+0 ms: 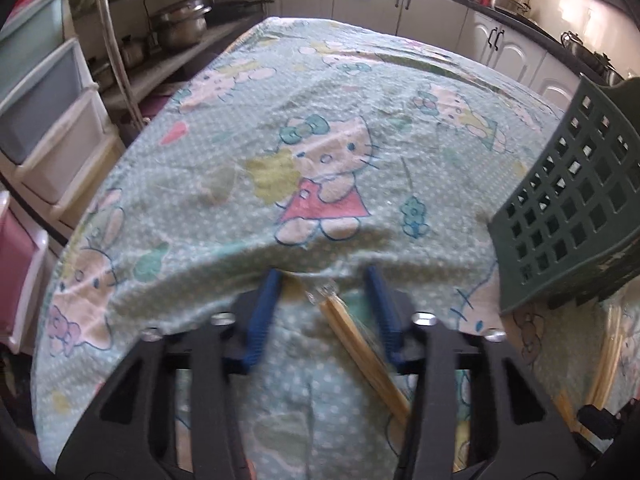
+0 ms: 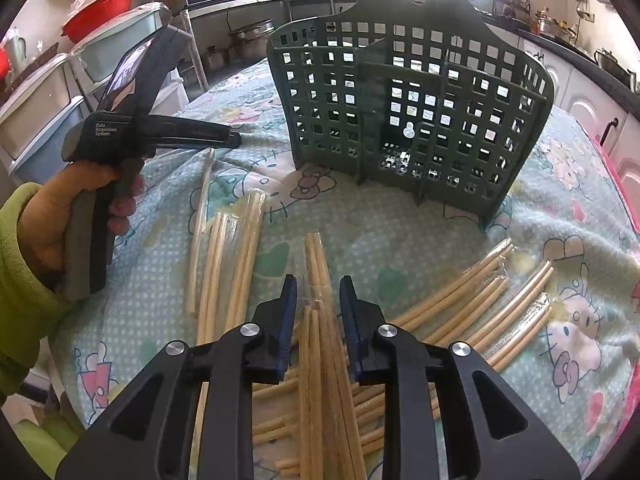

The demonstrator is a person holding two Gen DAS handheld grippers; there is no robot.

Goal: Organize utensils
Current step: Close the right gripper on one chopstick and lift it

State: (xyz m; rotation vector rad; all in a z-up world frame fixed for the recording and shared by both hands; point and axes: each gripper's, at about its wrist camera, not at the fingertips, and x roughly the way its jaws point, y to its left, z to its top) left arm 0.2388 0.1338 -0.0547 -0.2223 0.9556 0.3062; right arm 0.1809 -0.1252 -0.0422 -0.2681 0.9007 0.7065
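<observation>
- Left gripper: its blue jaws stand apart over the table, a wrapped pair of chopsticks lying slantwise between them (no pad visibly pressing it).
- Right gripper: jaws narrowly parted, astride a chopstick bundle without clear contact.
- Green utensil basket stands upright beyond, more chopsticks scattered before it.

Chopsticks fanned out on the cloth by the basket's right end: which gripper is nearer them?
Right. The right gripper sits just left of that fan of chopsticks; the left gripper is far across the cloth, by the left end of the green basket.
</observation>
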